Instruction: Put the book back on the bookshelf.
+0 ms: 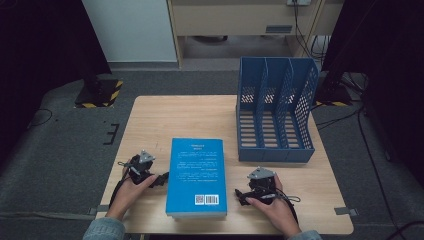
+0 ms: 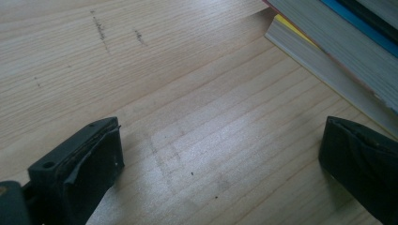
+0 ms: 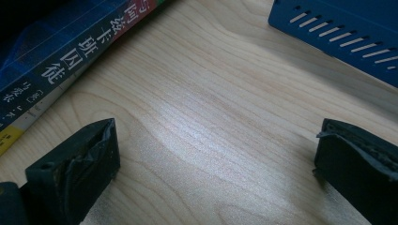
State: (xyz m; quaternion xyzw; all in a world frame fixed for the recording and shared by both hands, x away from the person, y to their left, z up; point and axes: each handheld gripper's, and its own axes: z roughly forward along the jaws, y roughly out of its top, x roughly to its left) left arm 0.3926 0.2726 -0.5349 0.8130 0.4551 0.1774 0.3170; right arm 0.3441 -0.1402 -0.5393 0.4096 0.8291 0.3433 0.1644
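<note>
**Books flanked, nothing gripped yet**

While both grippers rest on the pale wooden table (image 1: 150, 120) with jaws spread wide and nothing between them, the stack of books topped by a blue-covered paperback (image 1: 196, 175) lies flat between them at the near edge of the table. The left gripper (image 1: 161, 180) sits just beside the stack's left side; its own view shows bare wood between the jaws and the page edges of several books (image 2: 328, 51) off to the upper right. The right gripper (image 1: 241, 196) sits near the stack's right side, with a printed spine (image 3: 70, 61) at the upper left of its view.

The main risk, as I judge it, is the stack itself: several books lie loose on one another, so a pinch on the top cover alone could slide it off the rest, and a squeeze from one side could push the pile toward the near table edge, which is close. The blue perforated plastic file rack with three slots (image 1: 276, 115) stands on the far right of the table, near the right gripper; a wide swing there could knock it.

Open room lies on the table's far left, beyond the books and beside the rack.
</note>
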